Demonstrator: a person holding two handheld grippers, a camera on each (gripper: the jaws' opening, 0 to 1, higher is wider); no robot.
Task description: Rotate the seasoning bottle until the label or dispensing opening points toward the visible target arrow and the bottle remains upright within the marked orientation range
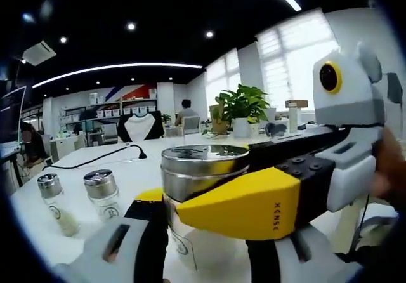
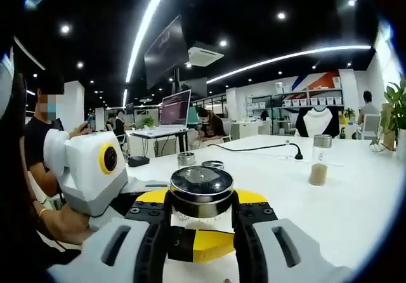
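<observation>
because both grippers crowd the same seasoning bottle, your main risk is tipping it as you turn. your right gripper has its jaws closed narrow on the bottle just under the metal cap. your left gripper has the bottle's glass body between its jaws, but you cannot tell whether they press it. the right gripper's yellow jaw crosses in front of the cap, so a twist from one side while the other clamps could shear the bottle off upright or slip it loose.

the white table lies open ahead and to the right of the right jaws. two spare bottles stand left of the left jaws, well apart. one lone bottle stands far ahead on the right. no target arrow shows, so judge the heading carefully.
</observation>
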